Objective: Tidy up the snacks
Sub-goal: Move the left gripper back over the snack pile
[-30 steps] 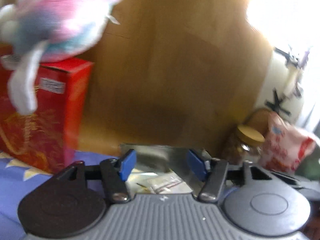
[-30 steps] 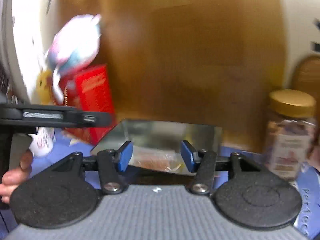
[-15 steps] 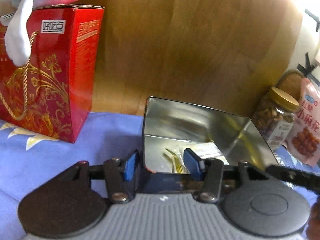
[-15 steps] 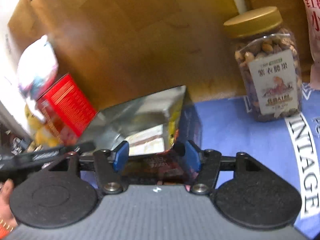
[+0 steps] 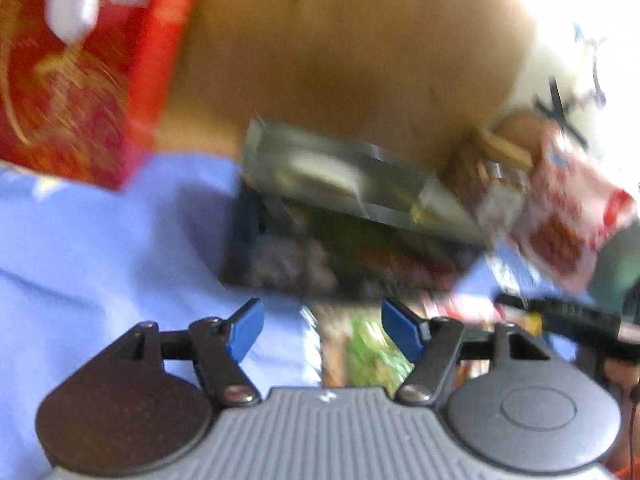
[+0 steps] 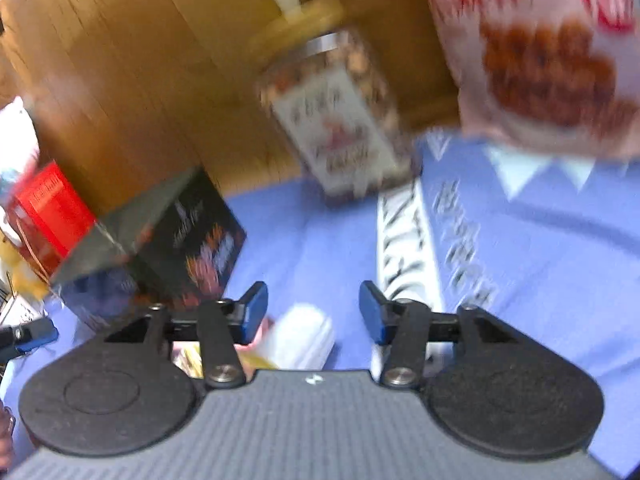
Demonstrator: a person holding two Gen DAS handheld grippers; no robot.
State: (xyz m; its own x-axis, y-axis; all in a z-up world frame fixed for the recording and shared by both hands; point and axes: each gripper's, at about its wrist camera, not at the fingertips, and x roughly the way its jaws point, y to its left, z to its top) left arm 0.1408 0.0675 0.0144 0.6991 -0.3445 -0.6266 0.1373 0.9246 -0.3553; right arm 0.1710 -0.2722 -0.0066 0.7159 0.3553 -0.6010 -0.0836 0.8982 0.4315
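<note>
An open dark metal tin (image 5: pixel 336 200) with a shiny inside stands on the blue cloth, holding flat snack packets; it also shows in the right wrist view (image 6: pixel 160 248). My left gripper (image 5: pixel 322 330) is open and empty, pulled back from the tin, over a green snack packet (image 5: pixel 372 352). My right gripper (image 6: pixel 312 312) is open and empty, right of the tin, above a white and pink snack packet (image 6: pixel 300 336). Both views are blurred.
A red gift box (image 5: pixel 76 80) stands at the left. A nut jar (image 6: pixel 336 120) with a gold lid and a pink snack bag (image 6: pixel 548 52) stand at the right. A wooden board (image 5: pixel 340 52) backs the blue cloth (image 6: pixel 540 260).
Both grippers have let go of the tin and pulled back and down from it. Their jaws are wider apart. Loose snack packets now show between the fingers.
</note>
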